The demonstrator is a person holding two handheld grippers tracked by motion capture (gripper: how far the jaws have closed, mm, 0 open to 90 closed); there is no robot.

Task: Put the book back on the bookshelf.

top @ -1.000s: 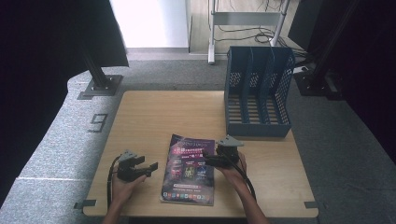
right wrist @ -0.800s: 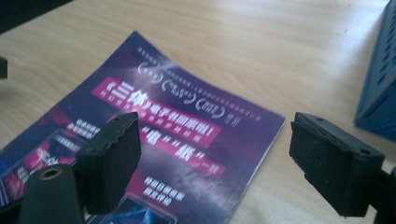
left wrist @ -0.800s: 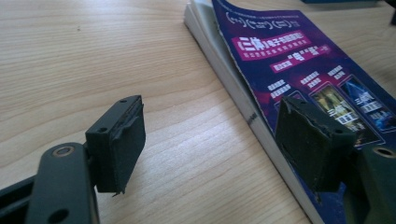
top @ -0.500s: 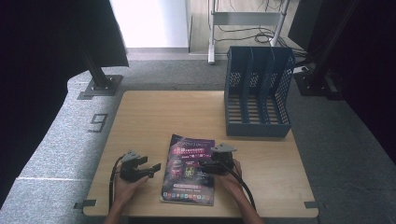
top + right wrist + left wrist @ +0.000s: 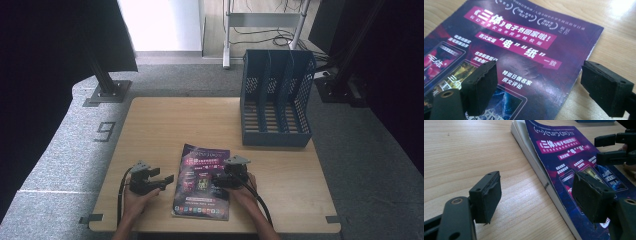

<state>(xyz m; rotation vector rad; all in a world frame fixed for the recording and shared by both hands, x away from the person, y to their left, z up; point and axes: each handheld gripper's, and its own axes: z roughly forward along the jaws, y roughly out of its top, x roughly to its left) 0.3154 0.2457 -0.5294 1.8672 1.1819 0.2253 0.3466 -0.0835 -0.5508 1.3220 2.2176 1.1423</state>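
A purple magazine (image 5: 200, 170) with pink banners lies flat near the table's front edge. My left gripper (image 5: 169, 179) sits just left of it, open and low, pointing at its left edge. In the left gripper view the jaws (image 5: 539, 195) straddle that edge of the magazine (image 5: 564, 152), with nothing between the pads. My right gripper (image 5: 216, 181) reaches over the magazine's right side, also open. In the right gripper view its jaws (image 5: 541, 87) span the right edge of the cover (image 5: 511, 50), one pad above the cover and one above bare wood.
A blue perforated file rack (image 5: 275, 100) with upright dividers stands at the table's back right. The wooden table (image 5: 165, 125) has bare room at the back left. The right gripper (image 5: 614, 147) appears far off in the left gripper view. Grey carpet surrounds the table.
My right gripper has come down and left from the magazine's upper right corner to over its right side. My left gripper has edged right toward the left edge.
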